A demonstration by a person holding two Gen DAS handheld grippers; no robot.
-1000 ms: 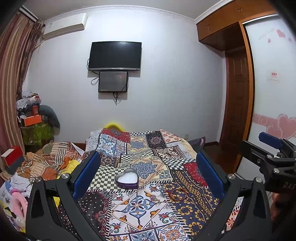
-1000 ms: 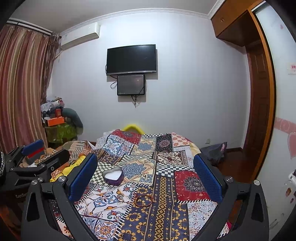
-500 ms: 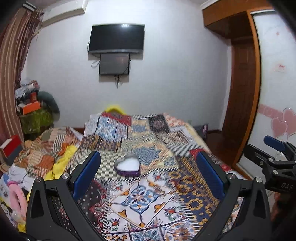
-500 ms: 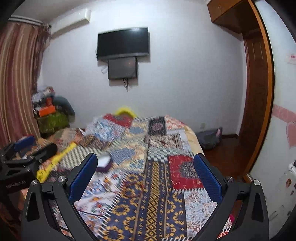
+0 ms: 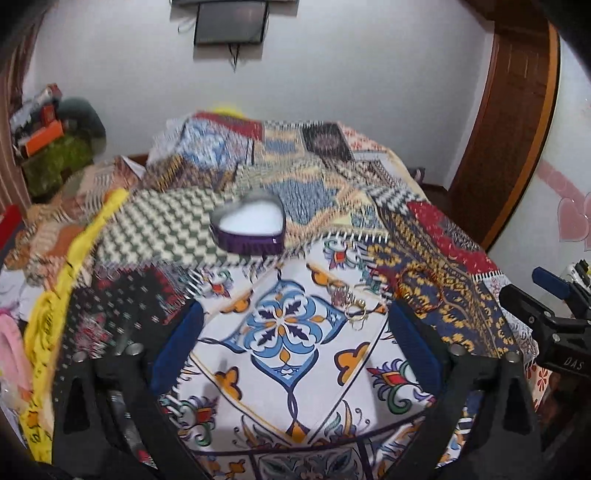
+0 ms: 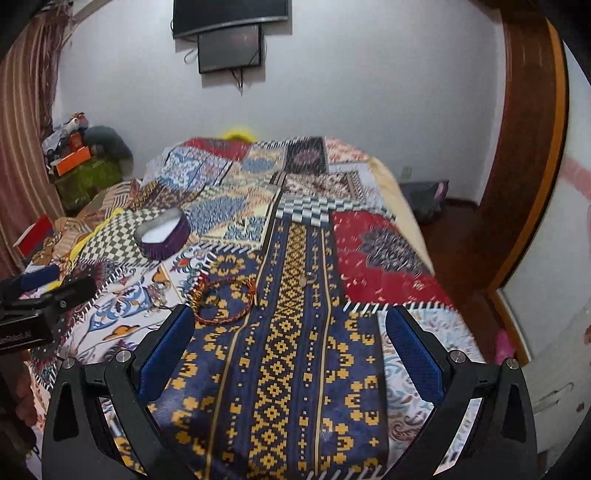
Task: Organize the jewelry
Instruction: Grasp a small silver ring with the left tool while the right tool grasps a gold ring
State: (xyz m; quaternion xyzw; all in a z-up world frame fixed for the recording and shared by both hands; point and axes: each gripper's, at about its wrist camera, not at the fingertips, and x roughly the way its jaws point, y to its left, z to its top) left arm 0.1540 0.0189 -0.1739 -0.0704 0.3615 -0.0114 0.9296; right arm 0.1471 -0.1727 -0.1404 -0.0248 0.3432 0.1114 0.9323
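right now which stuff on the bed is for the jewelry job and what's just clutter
For the job:
heart-shaped box, open
red braided bracelet
gold rings
small ring

Just lying about:
patchwork bedspread
yellow cloth
clothes pile
wall TV

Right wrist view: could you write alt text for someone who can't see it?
An open two-finger gripper with blue pads hovers over a bed covered in a patchwork blanket. A red braided bracelet and a small ring lie on the blanket ahead, with an open purple heart-shaped box farther left. The other gripper shows at the left edge.
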